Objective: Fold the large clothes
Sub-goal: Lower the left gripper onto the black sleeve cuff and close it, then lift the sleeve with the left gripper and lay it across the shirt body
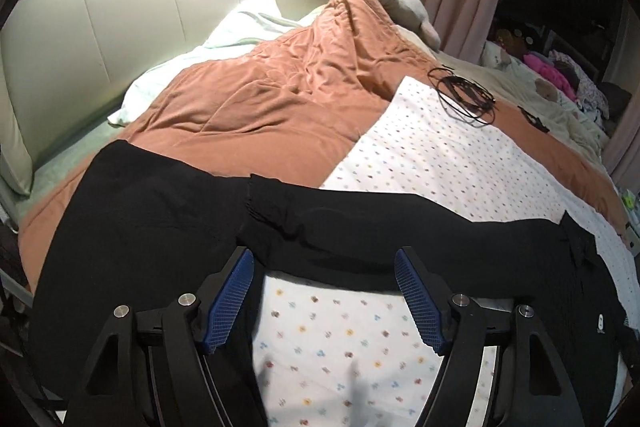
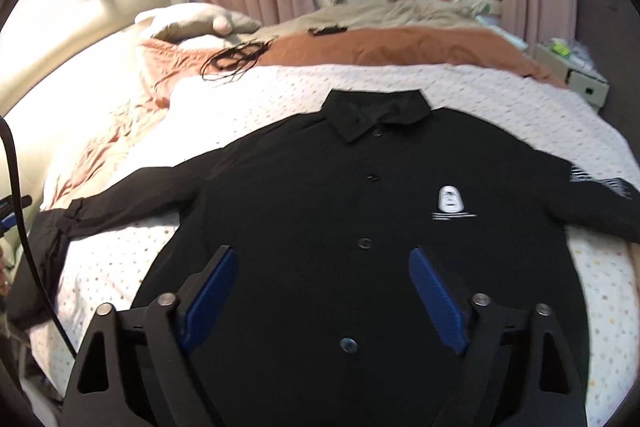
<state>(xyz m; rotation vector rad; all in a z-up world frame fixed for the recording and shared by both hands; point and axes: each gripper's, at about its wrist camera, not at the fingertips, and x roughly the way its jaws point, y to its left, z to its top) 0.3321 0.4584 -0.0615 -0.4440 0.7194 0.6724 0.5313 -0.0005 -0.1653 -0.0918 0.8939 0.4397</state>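
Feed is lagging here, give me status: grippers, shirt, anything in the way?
Left gripper open over sleeve. Right gripper open over black shirt, spread flat, buttoned. Cable bundle beyond collar, clear.

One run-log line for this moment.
shirt: flat, front up, buttoned | left gripper: open over sleeve | right gripper: open over front | fold: not begun

— Inspector: Any legible text or brand marks?

— Assistant: None can be read. The black shirt [image 2: 320, 211] bears a white chest emblem [image 2: 451, 201], ahead and right of the right gripper [image 2: 324, 263], with underlining strokes too blurred to decipher.

— Inspector: The sleeve?

— Assistant: White striped printing [image 2: 600, 183] at far right; illegible.
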